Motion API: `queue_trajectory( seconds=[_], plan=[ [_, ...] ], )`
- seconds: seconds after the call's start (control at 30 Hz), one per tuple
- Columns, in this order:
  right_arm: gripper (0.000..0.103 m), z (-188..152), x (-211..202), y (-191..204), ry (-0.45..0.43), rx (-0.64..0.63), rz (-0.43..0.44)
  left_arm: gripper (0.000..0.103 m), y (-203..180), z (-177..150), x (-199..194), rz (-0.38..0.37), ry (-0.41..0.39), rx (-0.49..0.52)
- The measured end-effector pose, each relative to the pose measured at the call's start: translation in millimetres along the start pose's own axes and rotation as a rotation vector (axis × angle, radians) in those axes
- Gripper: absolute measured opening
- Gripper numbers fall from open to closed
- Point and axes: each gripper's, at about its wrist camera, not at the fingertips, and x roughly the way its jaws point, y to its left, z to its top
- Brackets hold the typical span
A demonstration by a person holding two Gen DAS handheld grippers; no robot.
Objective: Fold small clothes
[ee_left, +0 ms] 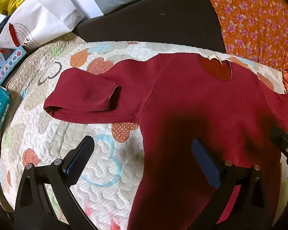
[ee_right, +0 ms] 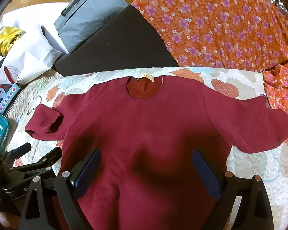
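The left claw (ee_left: pixel 143 161) is held wide, empty, above the shirt's left edge; the right claw (ee_right: pixel 146 169) is likewise spread wide over the body. The red shirt (ee_right: pixel 144 126) is laid flat on the quilted mat (ee_left: pixel 48 143), neck away. The left sleeve (ee_left: pixel 82 97), already doubled back, should probably be pinched at its cuff and drawn squarely across the chest, wrinkles being avoided.

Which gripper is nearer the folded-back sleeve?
Left. The left gripper hangs open over the shirt's left side edge, just below the folded-back sleeve. The right gripper hangs open over the shirt's middle, farther from that sleeve.
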Motion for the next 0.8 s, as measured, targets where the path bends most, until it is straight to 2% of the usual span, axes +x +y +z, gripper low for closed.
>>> queue_trajectory(
  seconds=[0.67, 0.8],
  plan=[
    [0.095, 1, 24, 10, 0.041, -0.013, 0.016, 0.102, 8, 4, 16, 0.013, 0.035, -0.013],
    [0.094, 5, 29, 16, 0.041, -0.034, 0.039, 0.102, 20, 12, 17, 0.017, 0.035, -0.035]
  ],
)
